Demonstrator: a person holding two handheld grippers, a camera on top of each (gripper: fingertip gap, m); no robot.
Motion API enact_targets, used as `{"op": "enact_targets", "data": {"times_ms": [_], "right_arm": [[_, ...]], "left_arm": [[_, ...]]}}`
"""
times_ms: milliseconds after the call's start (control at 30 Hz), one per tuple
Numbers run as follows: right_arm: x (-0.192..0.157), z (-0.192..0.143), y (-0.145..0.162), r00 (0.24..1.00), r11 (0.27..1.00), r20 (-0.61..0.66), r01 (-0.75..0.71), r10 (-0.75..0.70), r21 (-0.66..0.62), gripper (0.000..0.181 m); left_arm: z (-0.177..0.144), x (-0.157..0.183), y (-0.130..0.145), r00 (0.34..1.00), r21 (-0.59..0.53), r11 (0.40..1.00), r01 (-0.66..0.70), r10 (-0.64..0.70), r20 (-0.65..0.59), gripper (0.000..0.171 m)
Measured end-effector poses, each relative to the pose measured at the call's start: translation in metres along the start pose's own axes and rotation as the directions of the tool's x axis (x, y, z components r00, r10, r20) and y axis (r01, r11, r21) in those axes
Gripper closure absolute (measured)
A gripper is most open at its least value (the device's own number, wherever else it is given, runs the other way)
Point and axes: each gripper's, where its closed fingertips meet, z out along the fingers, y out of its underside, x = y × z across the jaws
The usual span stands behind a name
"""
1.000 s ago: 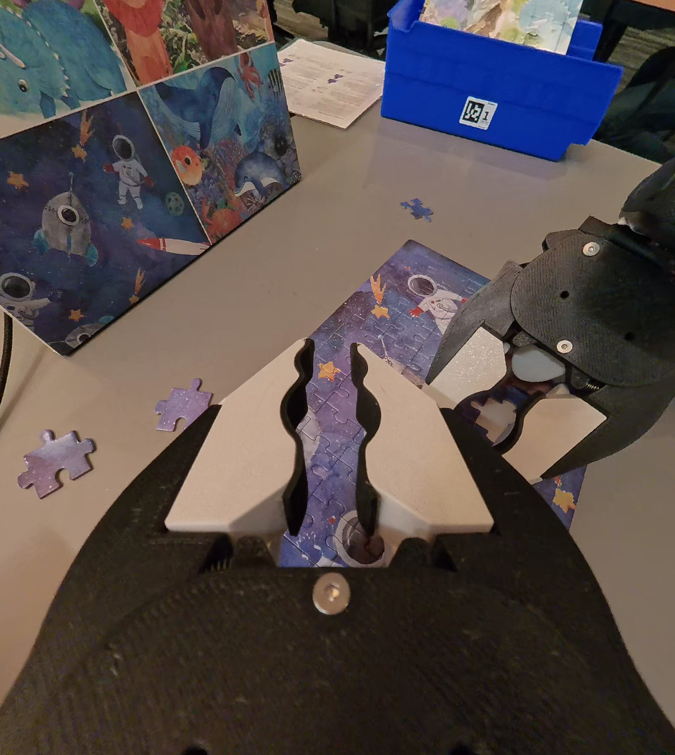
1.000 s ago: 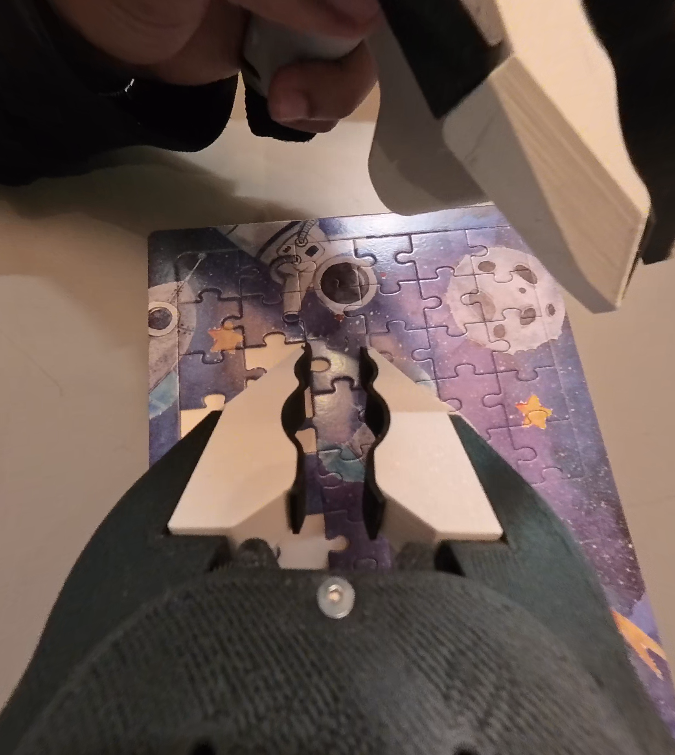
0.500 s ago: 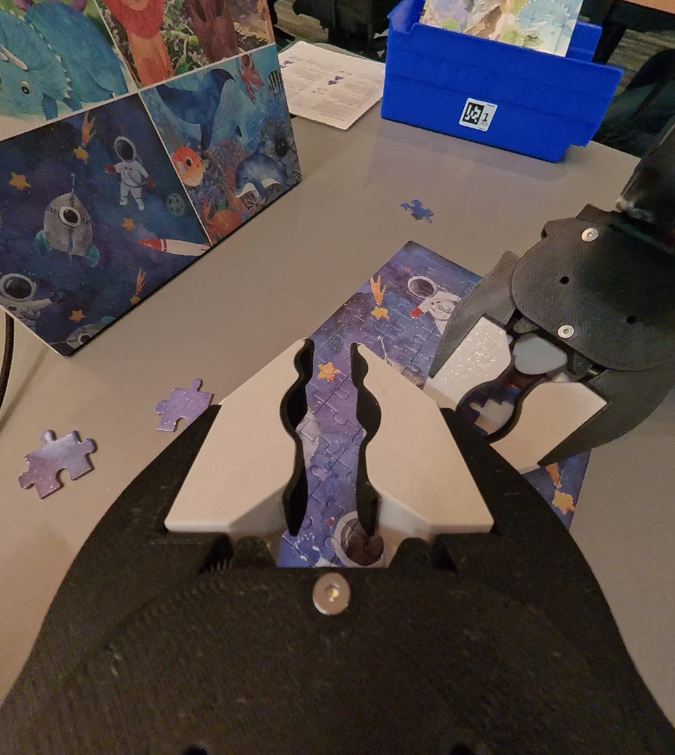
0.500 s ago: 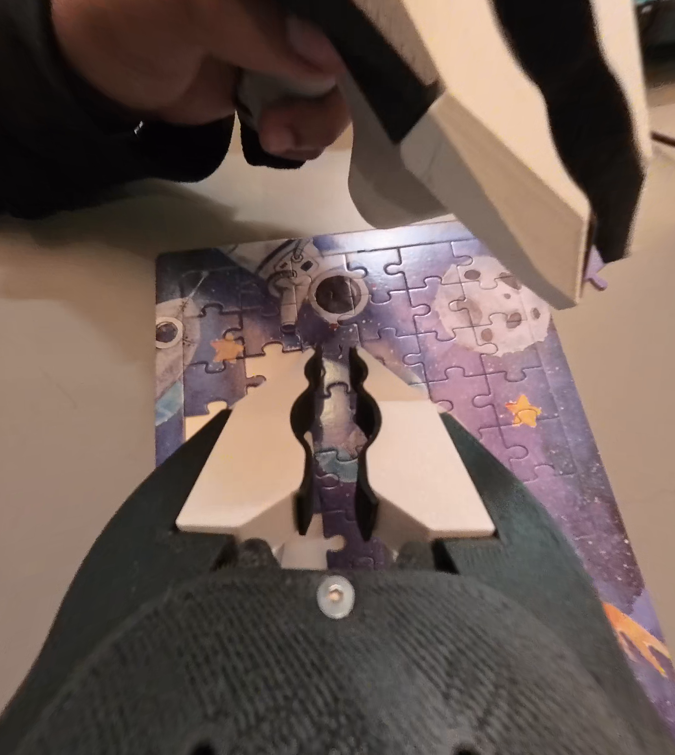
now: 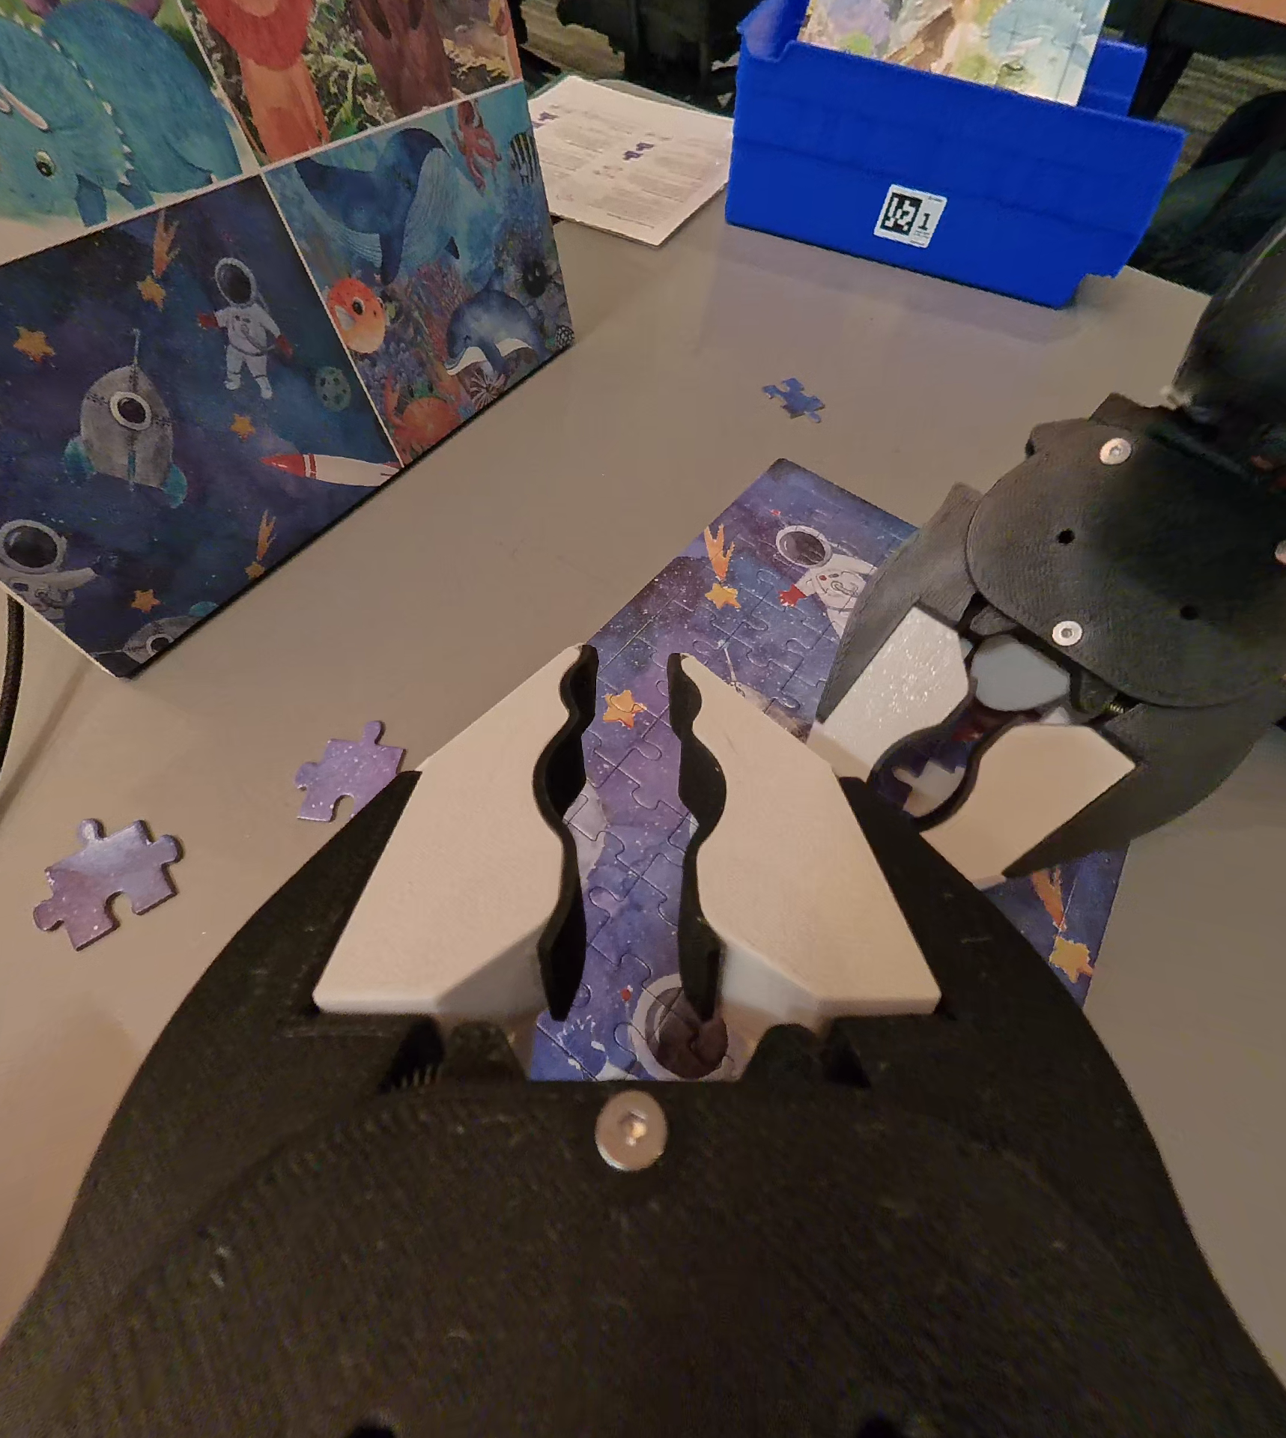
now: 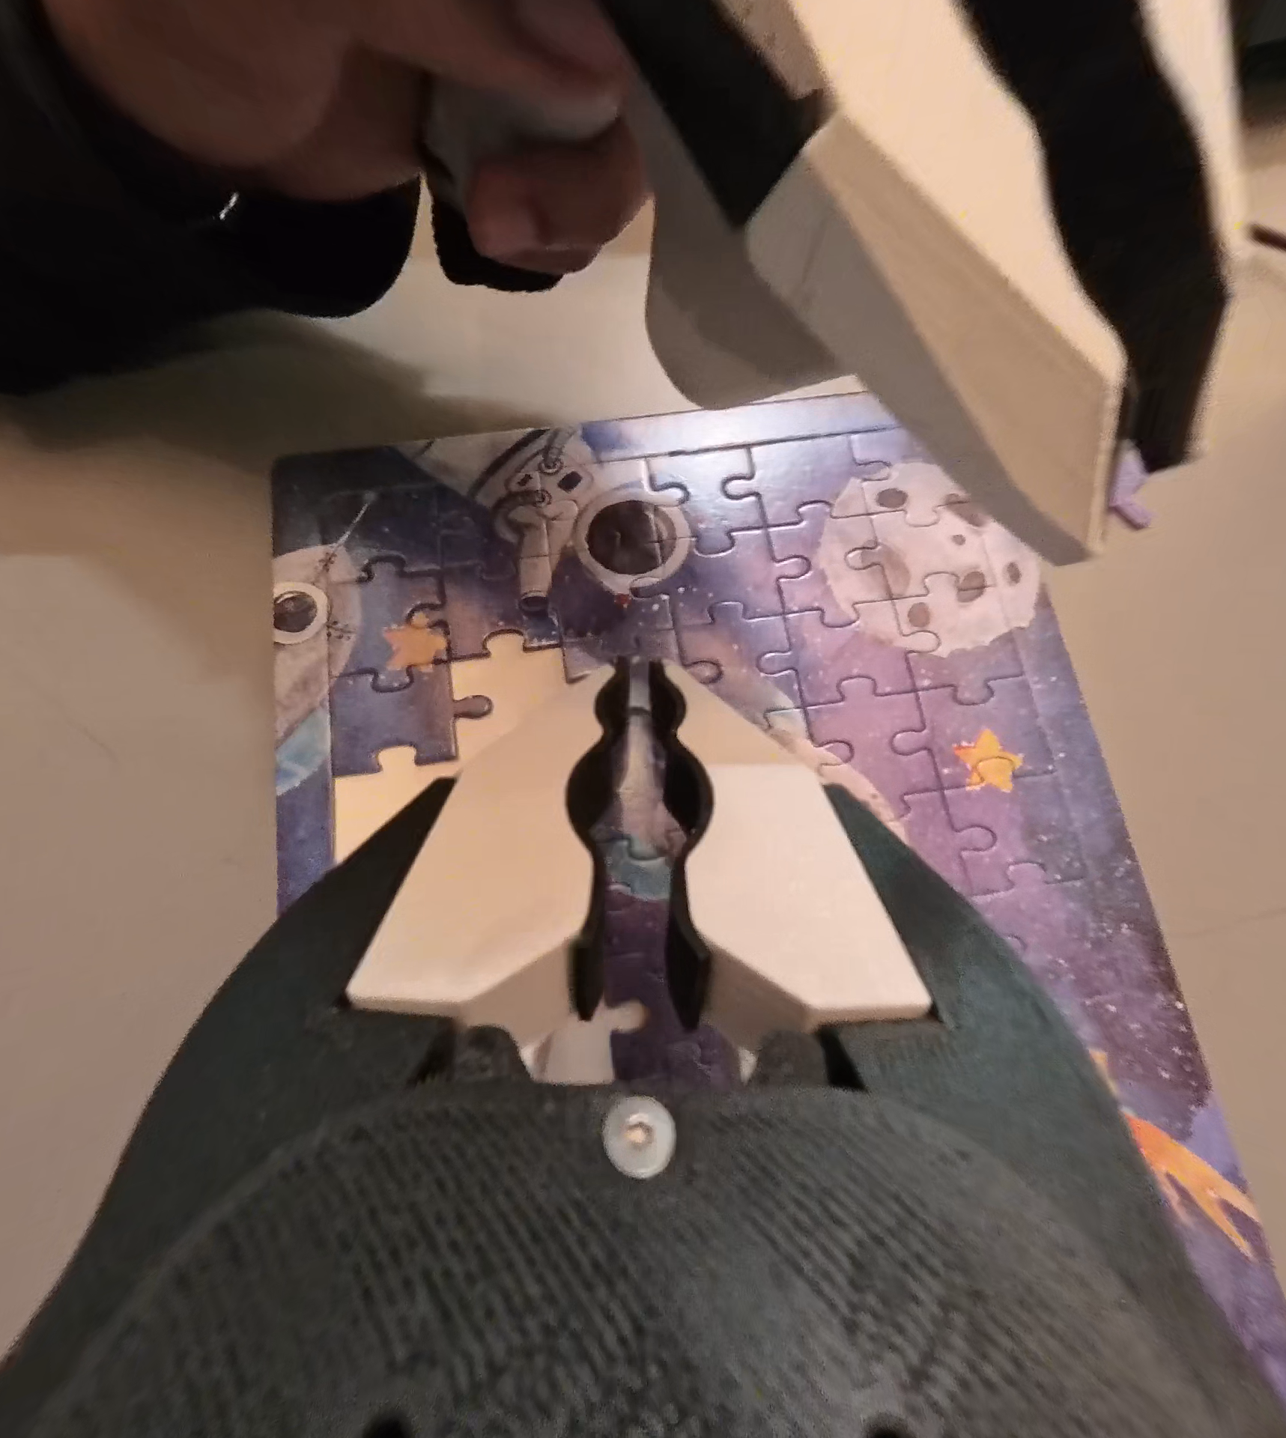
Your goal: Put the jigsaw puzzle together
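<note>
The space jigsaw puzzle (image 5: 772,622) lay flat on the grey worktop (image 5: 530,498), mostly assembled, with bare gaps near my right tongs (image 6: 641,671). Those tongs hung just above the puzzle, tips nearly pressed together; whether they pinched a piece I could not tell. My left tongs (image 5: 628,665) hovered over the puzzle's near end, slightly spread and empty. Left of the puzzle lay two loose purple pieces (image 5: 110,879), and a small blue piece (image 5: 795,398) lay beyond its far edge. Farther beyond the puzzle stood a blue bin (image 5: 935,163), with a picture box (image 5: 235,327) to its far left.
</note>
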Motion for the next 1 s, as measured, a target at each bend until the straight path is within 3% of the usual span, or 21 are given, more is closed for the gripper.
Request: {"op": "enact_targets", "data": {"times_ms": [100, 200, 333, 400, 533, 667, 800, 900, 967, 1000], "right_arm": [[0.006, -0.006, -0.005, 1.0, 0.999, -0.02, -0.018, 0.018, 0.041, 0.181], [0.01, -0.001, 0.008, 0.999, 0.999, -0.031, -0.032, 0.031, -0.023, 0.181], [0.022, -0.015, 0.0, 0.995, 0.997, -0.081, -0.053, 0.056, 0.049, 0.181], [0.026, -0.019, 0.003, 0.994, 0.995, -0.073, -0.078, 0.083, 0.068, 0.181], [0.017, -0.017, 0.006, 0.997, 0.995, -0.012, -0.07, 0.071, 0.071, 0.181], [0.0, -0.006, 0.007, 0.997, 0.999, 0.068, -0.035, 0.033, 0.033, 0.181], [0.016, -0.003, 0.011, 0.998, 1.0, -0.046, -0.03, 0.03, -0.001, 0.181], [-0.006, -0.001, 0.009, 0.995, 1.0, 0.091, -0.029, 0.029, 0.001, 0.181], [0.018, -0.003, 0.011, 0.997, 0.999, -0.063, -0.034, 0.033, -0.012, 0.181], [0.017, -0.003, 0.011, 0.998, 1.0, -0.051, -0.023, 0.022, -0.012, 0.181]], "left_arm": [[0.0, 0.0, 0.0, 1.0, 0.0, 1.0, 0.0, 0.0, 0.0, 0.156], [0.0, 0.0, 0.0, 1.0, 0.001, 1.0, -0.001, 0.001, 0.0, 0.156], [-0.003, -0.002, 0.001, 1.0, -0.01, 1.0, -0.026, 0.026, 0.014, 0.157], [-0.008, 0.003, 0.011, 0.995, -0.056, 0.993, -0.101, 0.1, -0.025, 0.171], [-0.021, 0.041, 0.057, 0.936, -0.216, 0.939, -0.266, 0.198, -0.291, 0.171], [-0.014, 0.04, 0.09, 0.93, -0.371, 0.869, -0.326, 0.225, -0.29, 0.171], [-0.011, 0.038, 0.098, 0.946, -0.427, 0.865, -0.265, 0.149, -0.286, 0.171], [-0.012, 0.037, 0.099, 0.95, -0.439, 0.865, -0.242, 0.12, -0.288, 0.171], [-0.012, 0.037, 0.099, 0.951, -0.446, 0.86, -0.247, 0.126, -0.282, 0.171], [-0.012, 0.037, 0.099, 0.951, -0.449, 0.857, -0.251, 0.132, -0.28, 0.171]]}}
